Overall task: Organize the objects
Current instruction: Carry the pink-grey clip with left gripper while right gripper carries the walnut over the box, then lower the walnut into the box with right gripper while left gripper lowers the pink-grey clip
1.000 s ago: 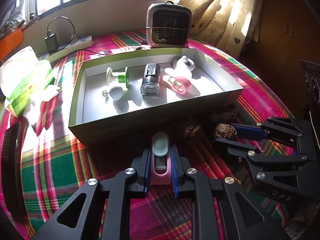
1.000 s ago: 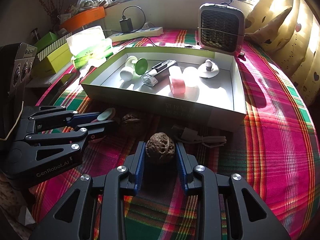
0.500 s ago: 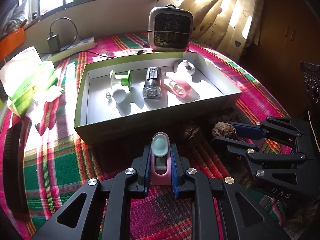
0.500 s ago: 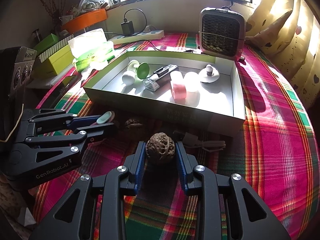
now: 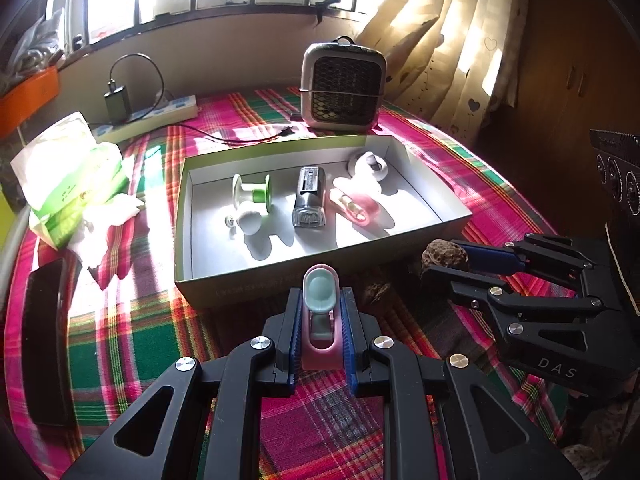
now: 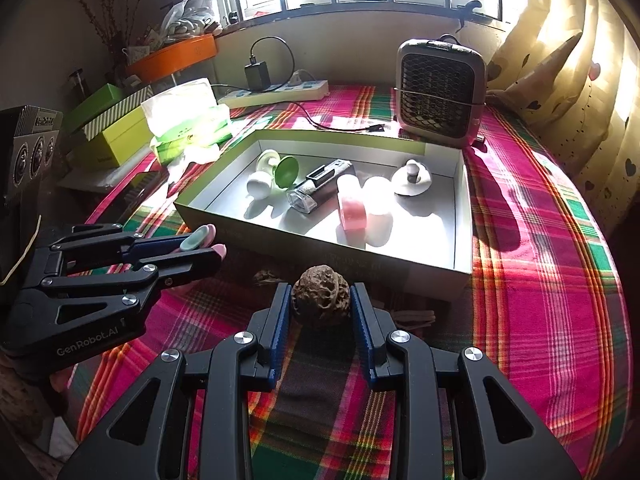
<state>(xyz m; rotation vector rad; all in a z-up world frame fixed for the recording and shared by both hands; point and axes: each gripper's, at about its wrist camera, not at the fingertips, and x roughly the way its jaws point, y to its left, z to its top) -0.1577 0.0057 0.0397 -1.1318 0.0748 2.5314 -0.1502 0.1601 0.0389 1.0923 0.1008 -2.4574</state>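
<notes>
- Pink plastic with a pale green insert: that small pink item sits clamped between the blue pads of the left gripper, just in front of the near wall of the open box.
- Right gripper is closed on a wrinkled brown walnut, also just short of the box's near wall.
- Both grippers are side by side above the plaid tablecloth on the desk.
- Inside the box lie a green-and-white spool piece, a dark grey device, a pink holder and a white suction cup.
- A second brown walnut rests on the cloth between the two grippers, near the box wall.
- Behind the box stands a small heater; a tissue pack lies off to its left.
</notes>
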